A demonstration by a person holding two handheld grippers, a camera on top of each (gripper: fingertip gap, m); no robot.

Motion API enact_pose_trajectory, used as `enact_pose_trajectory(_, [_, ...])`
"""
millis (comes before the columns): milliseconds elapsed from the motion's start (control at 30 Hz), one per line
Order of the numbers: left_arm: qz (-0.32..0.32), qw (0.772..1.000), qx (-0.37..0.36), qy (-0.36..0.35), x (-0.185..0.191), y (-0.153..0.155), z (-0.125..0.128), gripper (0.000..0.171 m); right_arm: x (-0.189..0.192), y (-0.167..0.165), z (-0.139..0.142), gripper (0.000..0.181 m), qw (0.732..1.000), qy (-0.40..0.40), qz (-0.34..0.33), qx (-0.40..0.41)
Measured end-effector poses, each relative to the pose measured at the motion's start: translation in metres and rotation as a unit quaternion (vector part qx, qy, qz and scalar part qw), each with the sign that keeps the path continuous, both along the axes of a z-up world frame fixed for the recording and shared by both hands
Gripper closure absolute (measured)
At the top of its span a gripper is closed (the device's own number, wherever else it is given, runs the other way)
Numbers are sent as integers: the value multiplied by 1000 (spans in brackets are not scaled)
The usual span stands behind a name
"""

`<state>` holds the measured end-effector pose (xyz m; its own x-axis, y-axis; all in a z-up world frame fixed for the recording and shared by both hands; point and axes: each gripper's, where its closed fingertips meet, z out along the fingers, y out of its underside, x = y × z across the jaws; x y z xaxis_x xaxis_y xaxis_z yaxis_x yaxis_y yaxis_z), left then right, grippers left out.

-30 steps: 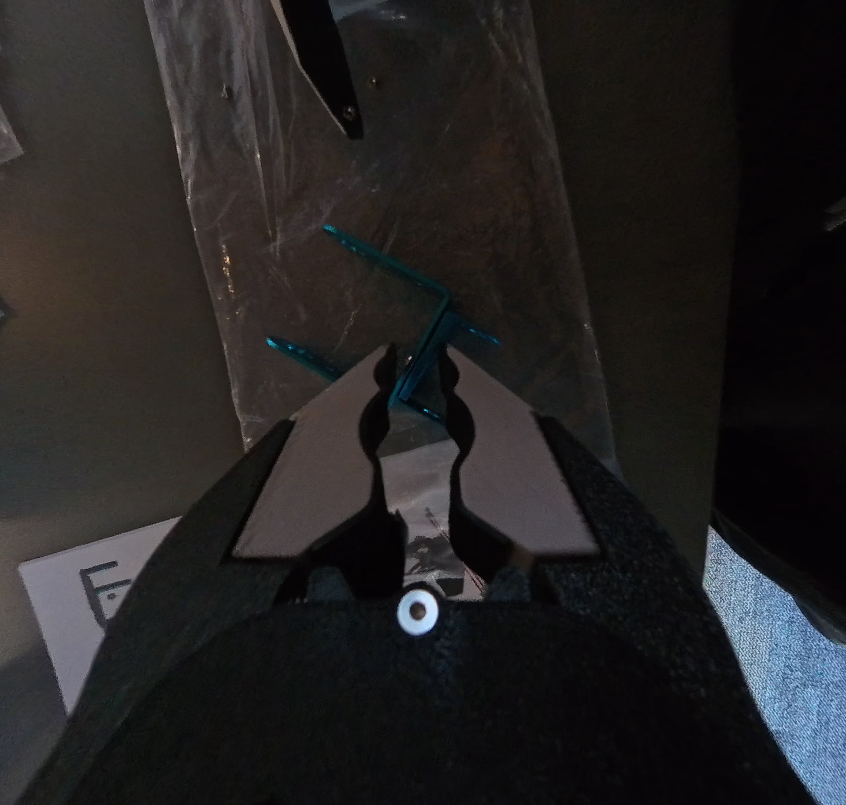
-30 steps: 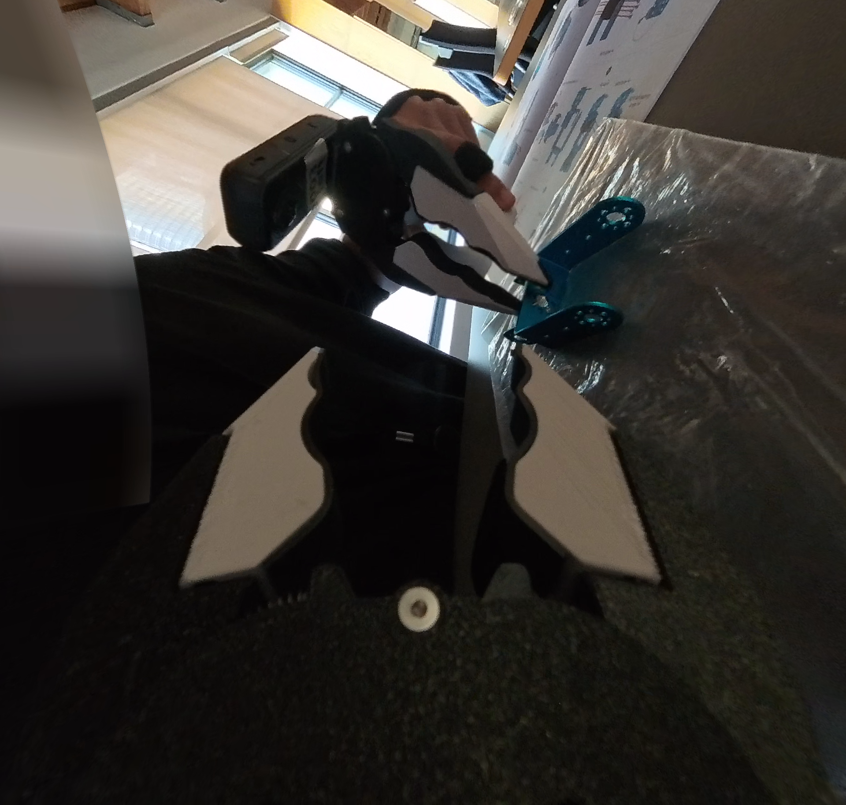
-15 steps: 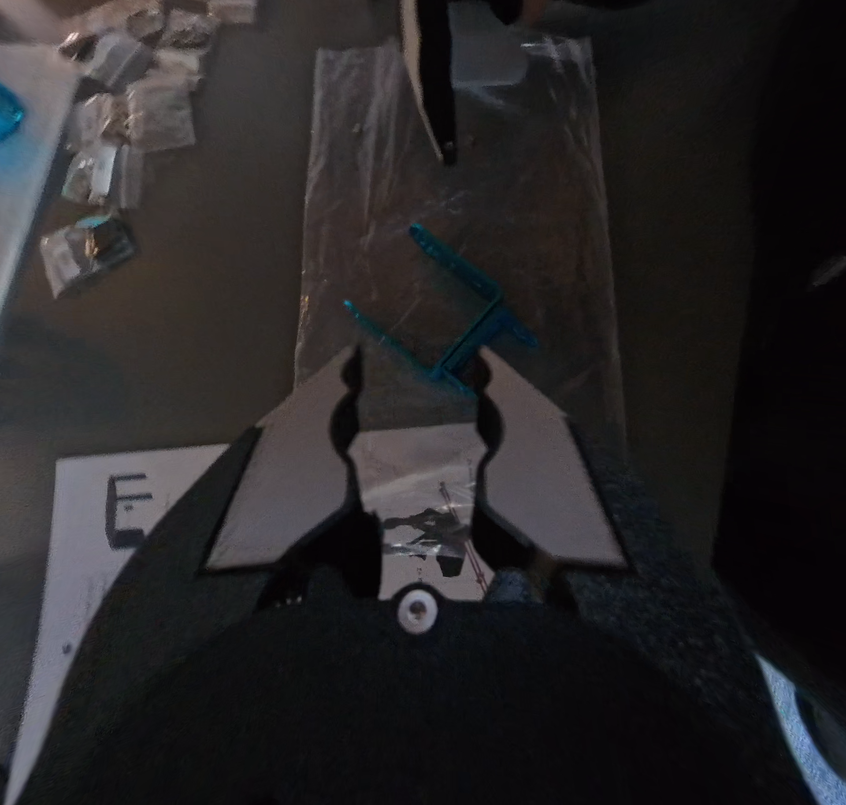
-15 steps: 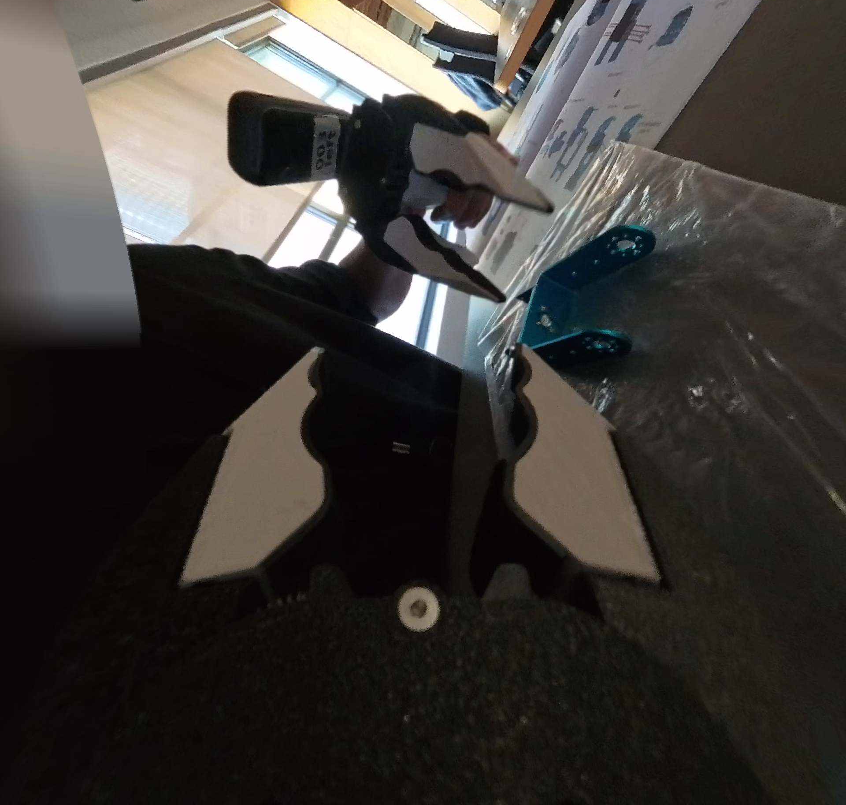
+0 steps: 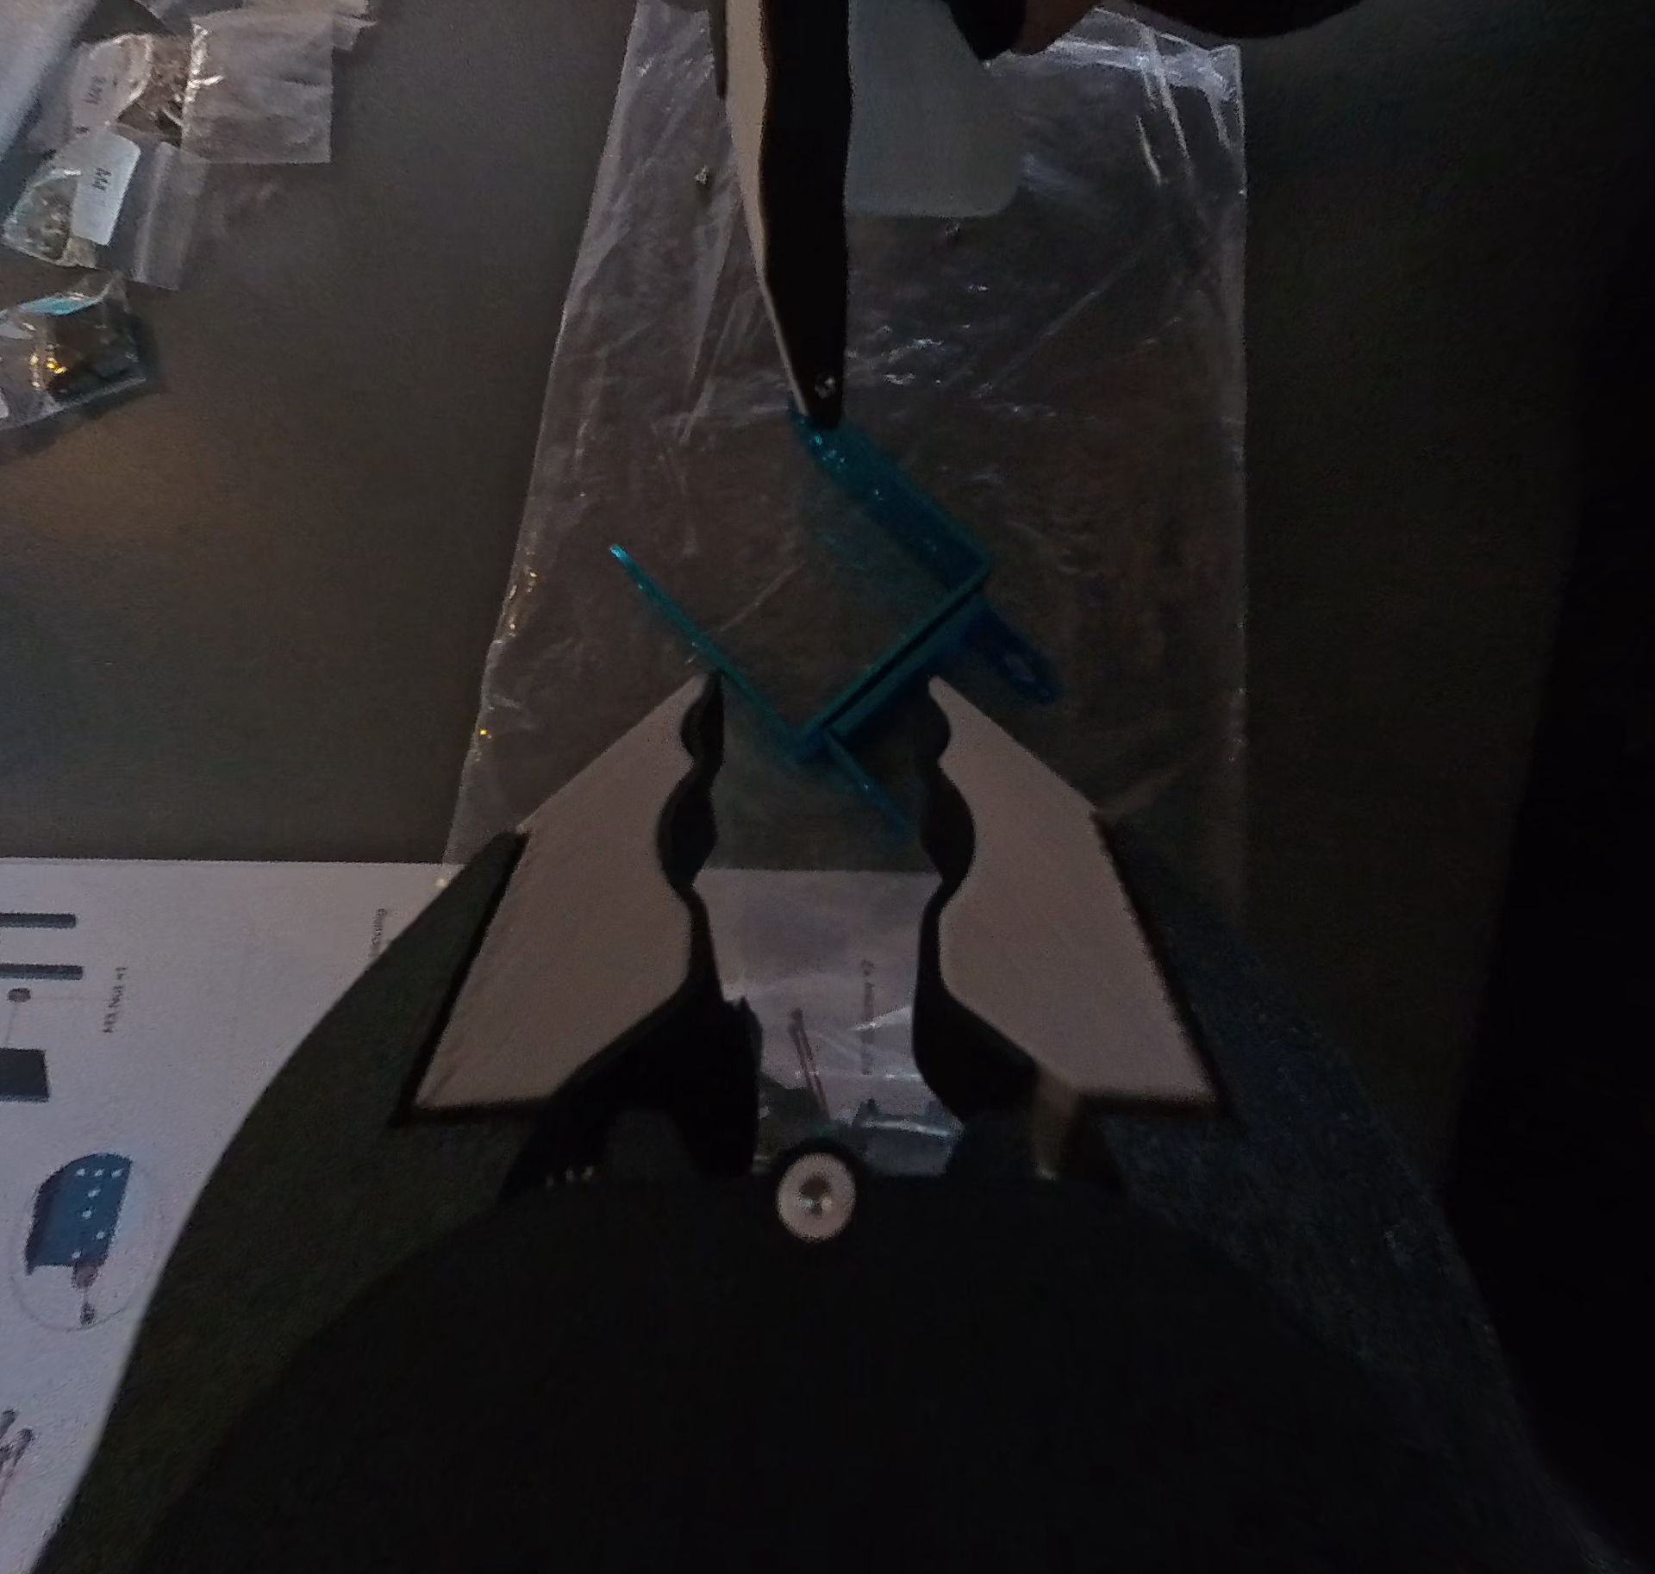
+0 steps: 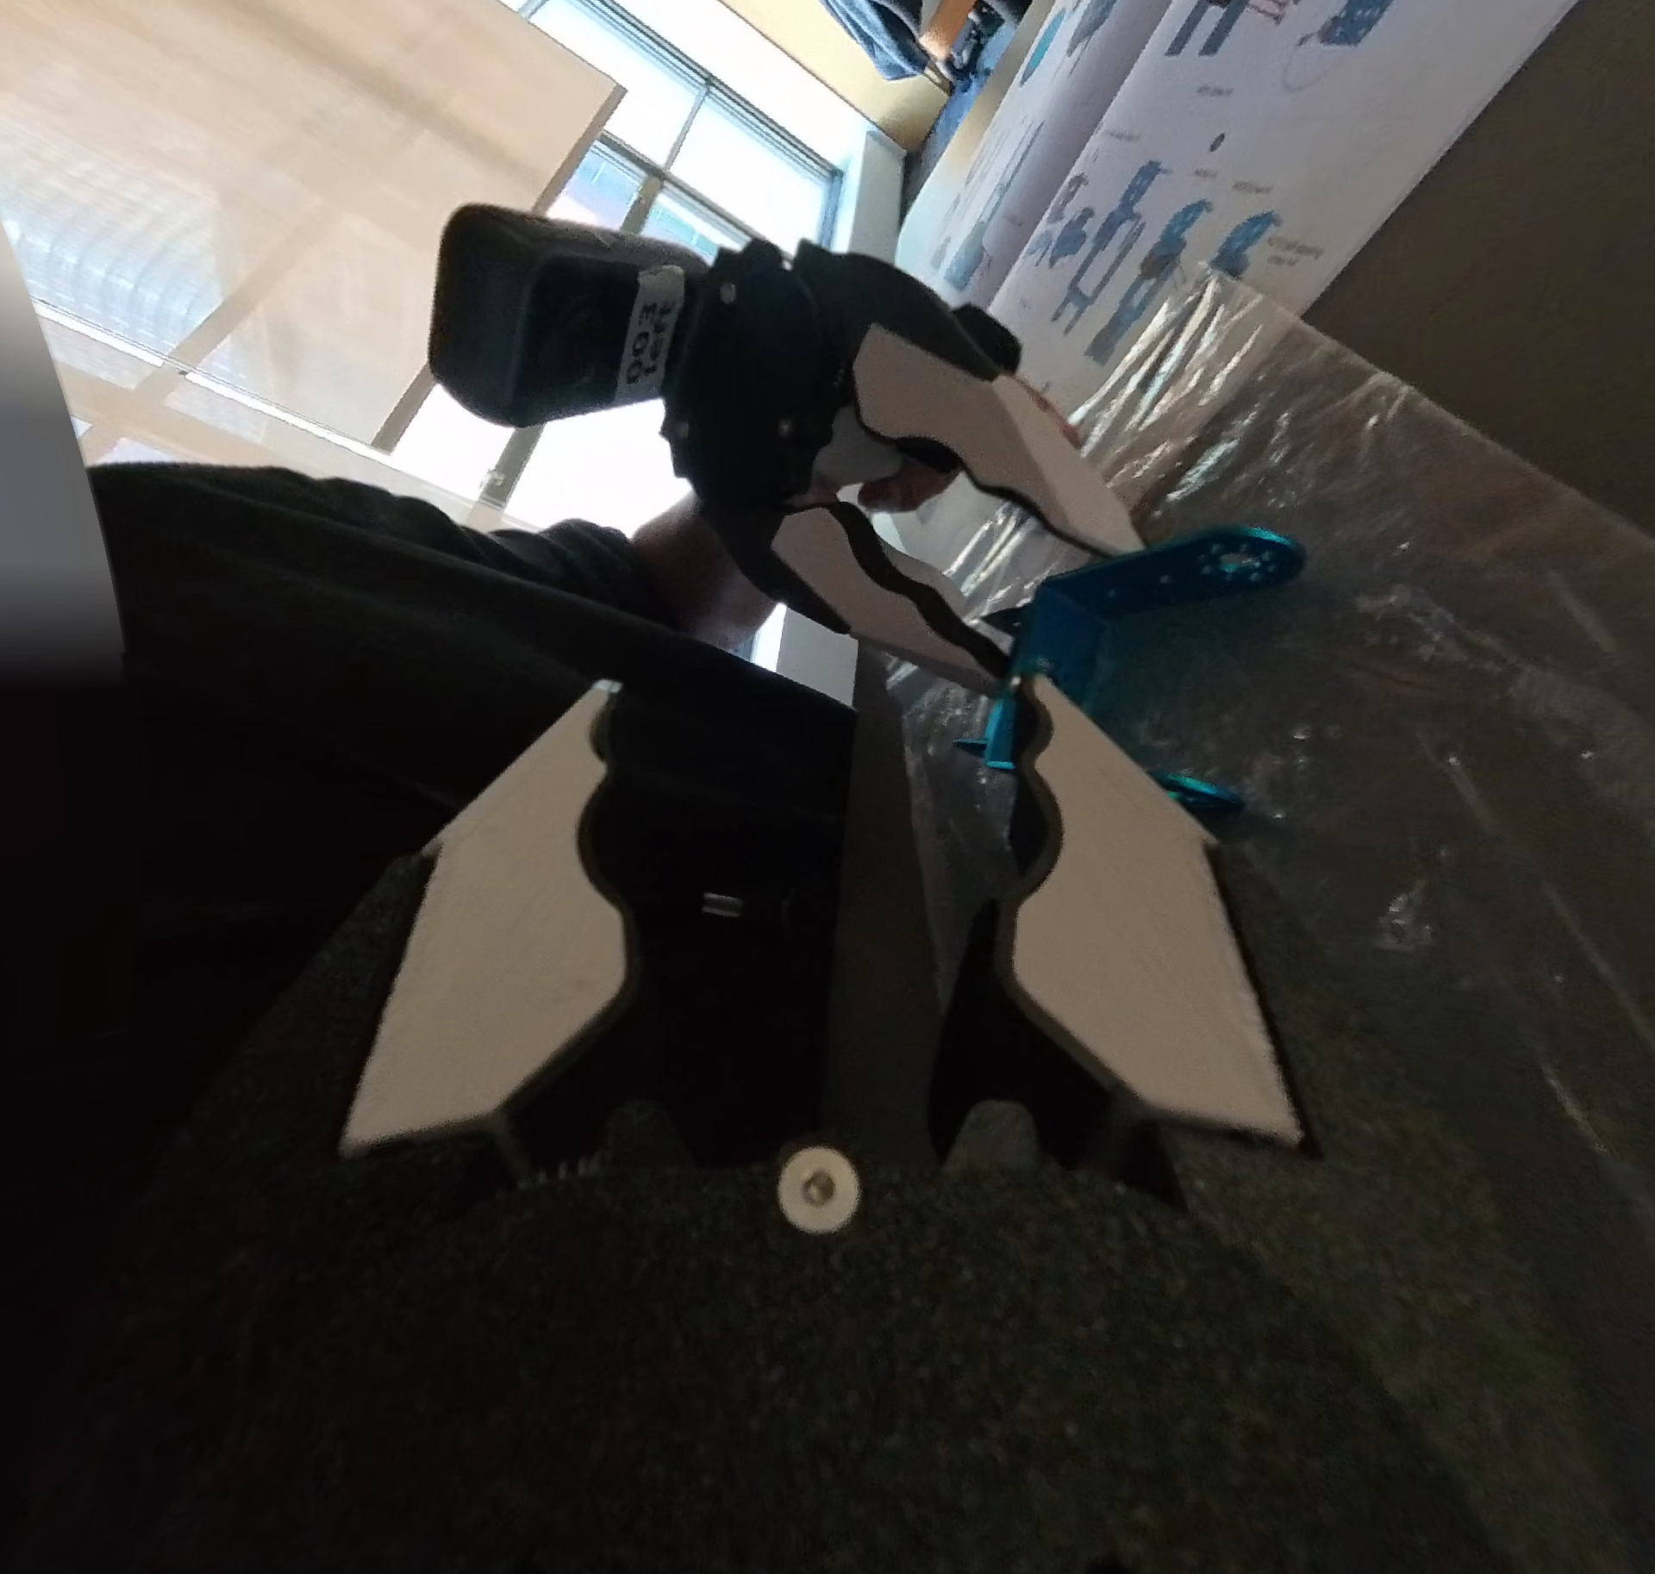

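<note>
A blue metal bracket (image 5: 896, 537) with two long holed arms stands on a clear plastic bag (image 5: 1075, 385) on a dark table. My left gripper (image 5: 824, 689) is open, its jaws on either side of the bracket's near cross-piece, not closed on it. A finger of my right gripper (image 5: 806, 232) comes down from the top, its tip at the end of the far arm. In the right wrist view my right gripper (image 6: 819, 689) is open and empty; its right fingertip is beside the bracket (image 6: 1155, 582). The left gripper (image 6: 1066, 609) shows open over the bracket.
A white printed sheet (image 5: 224, 994) lies at the near left and also shows in the right wrist view (image 6: 1164, 98). Several small bags of parts (image 5: 134, 143) lie at the far left. A person's dark sleeve (image 6: 358, 635) fills the left of the right wrist view.
My left gripper, shut on the bracket a second ago, has opened and let it go. My right gripper has moved closer, its fingertip now at the bracket's far arm.
</note>
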<state>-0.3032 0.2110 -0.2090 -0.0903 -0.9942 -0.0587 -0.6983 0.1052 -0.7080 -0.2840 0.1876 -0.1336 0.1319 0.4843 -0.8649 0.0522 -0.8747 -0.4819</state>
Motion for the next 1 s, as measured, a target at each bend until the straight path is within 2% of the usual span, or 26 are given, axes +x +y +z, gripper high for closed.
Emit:
enact_pose_trajectory(267, [27, 999, -12, -16, -3, 1, 3, 145, -7, 6, -15, 95, 996, -78, 25, 23])
enact_pose_trajectory(500, [59, 998, -21, -15, -7, 3, 0, 146, -7, 6, -22, 96, 994, -99, 51, 11])
enact_pose_trajectory(600, [86, 995, -36, -22, -13, 0, 3, 136, -7, 6, -22, 97, 993, -101, 56, 7])
enact_pose_trajectory(800, [162, 983, -67, -53, -23, -9, 12, 134, -9, 5, -22, 98, 994, -96, 61, 1])
enact_pose_trajectory(900, [219, 969, -87, -80, -27, -13, 15, 110, -8, 6, -22, 98, 994, -92, 57, -2])
enact_pose_trajectory(1000, [268, 955, -87, -90, -23, -16, 16, 105, -7, 5, -21, 99, 995, -87, 53, -4])
